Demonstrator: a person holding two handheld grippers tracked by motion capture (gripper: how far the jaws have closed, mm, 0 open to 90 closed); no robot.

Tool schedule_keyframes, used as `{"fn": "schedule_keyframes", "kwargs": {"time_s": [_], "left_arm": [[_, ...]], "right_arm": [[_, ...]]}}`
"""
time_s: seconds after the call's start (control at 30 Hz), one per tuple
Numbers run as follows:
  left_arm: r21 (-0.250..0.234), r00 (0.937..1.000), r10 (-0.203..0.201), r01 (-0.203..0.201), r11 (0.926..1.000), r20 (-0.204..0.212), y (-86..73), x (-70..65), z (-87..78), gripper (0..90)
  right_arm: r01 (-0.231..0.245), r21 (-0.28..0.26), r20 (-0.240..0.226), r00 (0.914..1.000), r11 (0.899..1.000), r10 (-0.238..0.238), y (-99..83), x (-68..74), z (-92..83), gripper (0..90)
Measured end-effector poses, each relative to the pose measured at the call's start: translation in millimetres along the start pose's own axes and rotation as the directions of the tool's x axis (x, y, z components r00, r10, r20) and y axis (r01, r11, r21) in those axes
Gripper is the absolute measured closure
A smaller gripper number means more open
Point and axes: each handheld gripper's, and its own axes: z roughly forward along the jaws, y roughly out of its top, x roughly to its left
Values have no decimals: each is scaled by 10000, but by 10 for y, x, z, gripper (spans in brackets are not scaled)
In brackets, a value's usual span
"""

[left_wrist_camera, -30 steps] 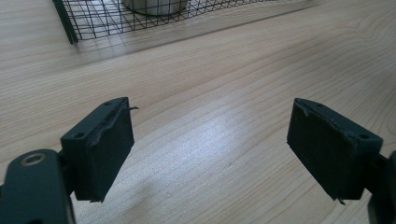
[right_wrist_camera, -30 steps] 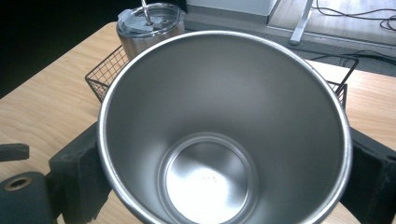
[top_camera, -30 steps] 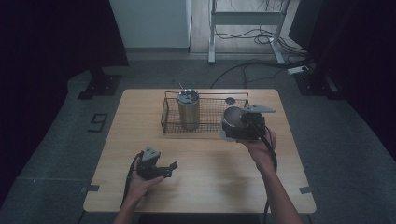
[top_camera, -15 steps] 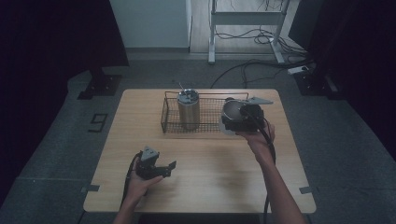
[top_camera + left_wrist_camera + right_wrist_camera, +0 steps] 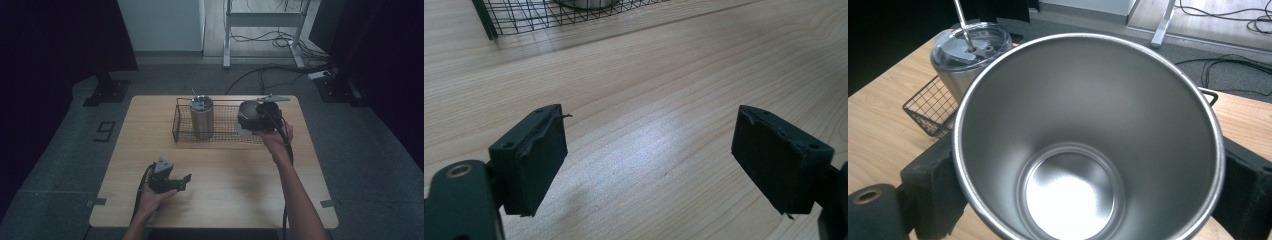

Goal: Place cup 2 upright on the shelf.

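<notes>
The light wooden table (image 5: 225, 170) carries a black wire basket (image 5: 220, 131) at its far side. The right claw (image 5: 250, 120) is clenched on an open stainless steel cup (image 5: 1088, 145) with no lid; its two black jaws press on the cup's outer wall from both sides, and the cup is tilted, so its mouth faces the camera of the right gripper view. The claw holds this cup over the right end of the basket. To the left of the right claw, a lidded steel tumbler (image 5: 202, 116) with a thin straw stands upright in the basket. The left claw (image 5: 649, 165) is released, nothing between its jaws, low over bare table, well apart from the basket.
</notes>
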Motion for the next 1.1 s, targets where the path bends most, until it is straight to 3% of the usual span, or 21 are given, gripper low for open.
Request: {"fn": "schedule_keyframes", "kwargs": {"time_s": [0.3,1.1], "left_arm": [[-126,10000,-16,17,9999,45,12,9,-40,146],[152,9999,45,-48,9999,159,-12,13,3,146]], "right_arm": [[-14,354,49,10000,9994,12,50,-62,183,70],[-97,710,301,9995,9974,76,152,-209,480,70]]}}
